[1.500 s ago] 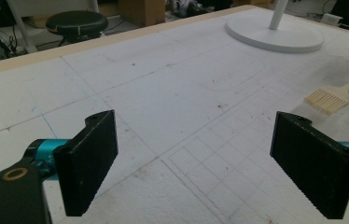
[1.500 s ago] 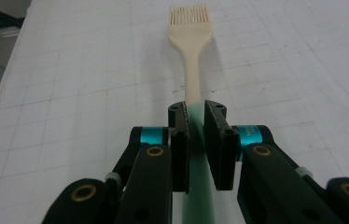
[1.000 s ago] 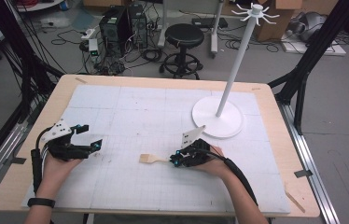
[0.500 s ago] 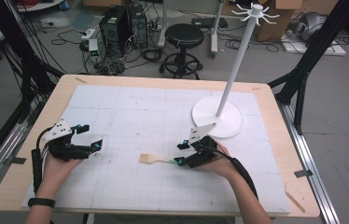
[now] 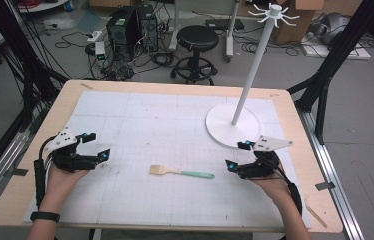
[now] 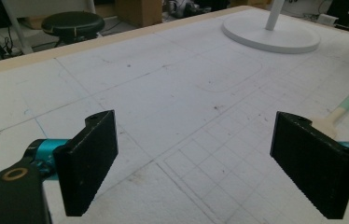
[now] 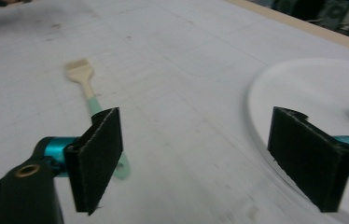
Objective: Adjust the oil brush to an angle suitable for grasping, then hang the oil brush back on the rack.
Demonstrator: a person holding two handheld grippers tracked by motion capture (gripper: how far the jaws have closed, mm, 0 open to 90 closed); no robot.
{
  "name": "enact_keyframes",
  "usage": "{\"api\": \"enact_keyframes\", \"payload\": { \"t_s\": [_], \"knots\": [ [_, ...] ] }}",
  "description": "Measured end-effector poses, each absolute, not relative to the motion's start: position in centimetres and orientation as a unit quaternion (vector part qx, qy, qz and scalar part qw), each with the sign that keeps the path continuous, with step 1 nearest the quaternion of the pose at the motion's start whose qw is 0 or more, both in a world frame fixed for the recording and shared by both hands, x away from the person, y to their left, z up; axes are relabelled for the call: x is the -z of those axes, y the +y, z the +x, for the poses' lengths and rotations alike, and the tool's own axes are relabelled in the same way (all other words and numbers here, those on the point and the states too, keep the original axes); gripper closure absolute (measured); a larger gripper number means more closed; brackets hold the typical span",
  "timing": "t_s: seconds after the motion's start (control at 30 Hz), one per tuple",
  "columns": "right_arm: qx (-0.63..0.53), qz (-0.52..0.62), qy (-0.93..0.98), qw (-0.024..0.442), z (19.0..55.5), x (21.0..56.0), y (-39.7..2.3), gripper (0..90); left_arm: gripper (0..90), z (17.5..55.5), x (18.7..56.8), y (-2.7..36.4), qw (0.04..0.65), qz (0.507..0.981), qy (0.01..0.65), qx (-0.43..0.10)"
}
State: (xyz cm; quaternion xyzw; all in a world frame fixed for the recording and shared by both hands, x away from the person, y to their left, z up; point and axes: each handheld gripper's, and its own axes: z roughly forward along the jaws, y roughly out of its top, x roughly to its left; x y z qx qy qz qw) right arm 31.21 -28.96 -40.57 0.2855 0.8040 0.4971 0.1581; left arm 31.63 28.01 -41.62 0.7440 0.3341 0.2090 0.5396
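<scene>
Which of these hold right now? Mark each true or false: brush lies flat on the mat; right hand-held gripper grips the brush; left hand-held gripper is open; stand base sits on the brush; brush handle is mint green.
1. The brush lies flat on the mat. True.
2. The right hand-held gripper grips the brush. False: its jaws have just been opening, nothing between them.
3. The left hand-held gripper is open. True.
4. The stand base sits on the brush. False: they lie apart.
5. The brush handle is mint green. True.
</scene>
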Motion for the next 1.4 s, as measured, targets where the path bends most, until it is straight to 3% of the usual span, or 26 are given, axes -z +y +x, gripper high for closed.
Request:
{"api": "enact_keyframes", "payload": {
  "t_s": [0.23,0.4,0.67,1.4],
  "knots": [
    [-0.499,0.36,0.757,0.22,29.2,41.9,-34.4,16.3,15.6,31.8,41.3,28.0,0.544,0.74,0.335,-0.212],
    [-0.498,0.397,0.733,0.24,28.3,42.7,-36.2,16.0,15.6,31.9,41.1,28.1,0.553,0.732,0.335,-0.214],
    [-0.511,0.426,0.705,0.243,27.8,43.1,-38.0,15.7,15.5,32.0,41.1,28.1,0.559,0.727,0.336,-0.214],
    [-0.51,0.427,0.705,0.243,27.9,43.2,-38.0,15.7,15.3,32.0,39.4,26.1,0.58,0.732,0.298,-0.198]
  ]
}}
